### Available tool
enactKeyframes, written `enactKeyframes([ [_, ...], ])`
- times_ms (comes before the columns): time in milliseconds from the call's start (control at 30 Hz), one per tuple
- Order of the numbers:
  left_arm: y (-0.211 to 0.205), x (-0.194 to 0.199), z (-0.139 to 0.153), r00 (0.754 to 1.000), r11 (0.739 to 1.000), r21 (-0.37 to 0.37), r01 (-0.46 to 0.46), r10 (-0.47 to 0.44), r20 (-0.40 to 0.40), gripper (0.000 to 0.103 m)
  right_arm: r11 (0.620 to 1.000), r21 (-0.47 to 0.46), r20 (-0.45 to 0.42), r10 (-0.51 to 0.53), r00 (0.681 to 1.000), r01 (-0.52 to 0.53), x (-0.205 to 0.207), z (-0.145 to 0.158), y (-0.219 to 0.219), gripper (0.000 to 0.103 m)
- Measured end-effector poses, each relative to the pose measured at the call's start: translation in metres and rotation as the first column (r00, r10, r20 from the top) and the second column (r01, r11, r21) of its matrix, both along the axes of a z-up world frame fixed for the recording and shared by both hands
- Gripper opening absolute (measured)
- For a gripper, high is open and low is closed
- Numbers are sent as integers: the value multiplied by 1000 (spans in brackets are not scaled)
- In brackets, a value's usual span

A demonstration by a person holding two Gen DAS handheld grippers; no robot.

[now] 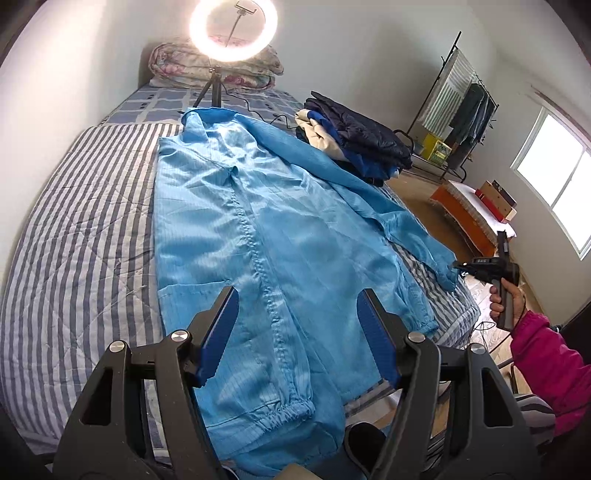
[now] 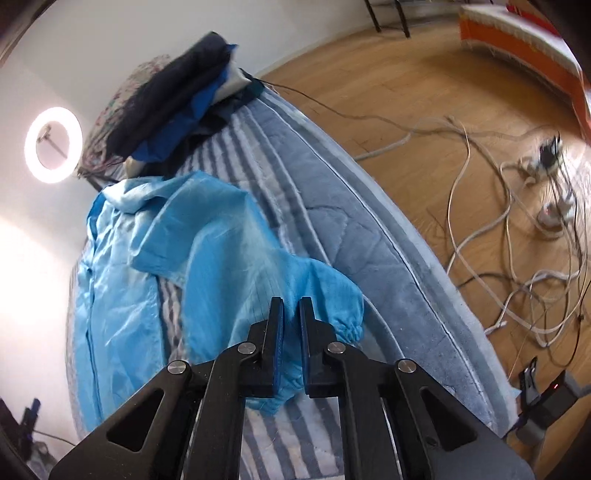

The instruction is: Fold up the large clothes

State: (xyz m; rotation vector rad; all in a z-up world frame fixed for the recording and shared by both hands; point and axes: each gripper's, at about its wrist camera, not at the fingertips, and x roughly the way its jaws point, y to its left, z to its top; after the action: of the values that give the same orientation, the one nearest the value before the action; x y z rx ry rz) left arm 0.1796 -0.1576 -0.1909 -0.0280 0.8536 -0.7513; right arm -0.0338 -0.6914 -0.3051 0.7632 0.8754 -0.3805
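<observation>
A large light-blue coat (image 1: 258,229) lies flat on the striped bed cover (image 1: 81,229), front up, its closure running down the middle. My left gripper (image 1: 295,295) hovers open over the coat's lower part, with nothing between its blue pads. One sleeve (image 1: 417,236) stretches toward the bed's right edge. There a hand in a pink sleeve (image 1: 546,354) holds my right gripper (image 1: 458,264) at the cuff. In the right wrist view the right gripper (image 2: 291,302) is shut on the sleeve (image 2: 229,258) near its elastic cuff (image 2: 347,325), with blue cloth bunched between the pads.
A pile of dark and blue folded clothes (image 1: 362,140) sits at the bed's far right. A ring light (image 1: 232,26) on a tripod stands on the bed near the quilts (image 1: 177,66). Cables (image 2: 498,221) trail over the wooden floor beside the mattress edge (image 2: 388,251).
</observation>
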Motion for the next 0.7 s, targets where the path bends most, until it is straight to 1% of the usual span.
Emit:
enactKeyframes([
  [100,2,2,-2,1000,1000,2,-8,8,-6,68,999,-41,19,31,999,-30,-2,16,11,2],
  [233,3,2,-5,1000,1000,3,-15,15,-11,68,993,-86,75,89,993,-82,-5,45,32,1],
  [333,3,3,-5,1000,1000,2,-14,14,-11,68,983,-139,78,135,988,-123,-3,58,44,1],
  [367,4,3,-5,1000,1000,1,-12,12,-11,68,982,-143,77,132,988,-120,-4,59,44,1],
  [433,4,2,-6,1000,1000,1,-10,10,-10,68,992,-92,62,95,994,-89,-5,53,35,2],
  [500,3,2,-7,1000,1000,5,-10,10,-11,68,998,-31,68,51,996,-49,-9,42,23,9],
  [533,3,2,-7,1000,1000,7,-10,10,-11,68,1000,-12,71,26,997,-25,-11,38,18,22],
  [567,2,1,-9,1000,1000,12,-9,9,-13,68,1000,3,72,1,997,-2,-14,33,13,46],
  [600,1,1,-10,1000,1000,14,-9,9,-15,68,999,25,75,-40,996,38,-19,27,6,56],
  [633,1,2,-11,1000,1000,17,-8,8,-16,68,996,46,86,-74,994,70,-23,21,1,62],
  [700,-2,1,-12,1000,1000,22,-8,8,-17,68,987,108,101,-126,987,115,-30,9,-10,62],
])
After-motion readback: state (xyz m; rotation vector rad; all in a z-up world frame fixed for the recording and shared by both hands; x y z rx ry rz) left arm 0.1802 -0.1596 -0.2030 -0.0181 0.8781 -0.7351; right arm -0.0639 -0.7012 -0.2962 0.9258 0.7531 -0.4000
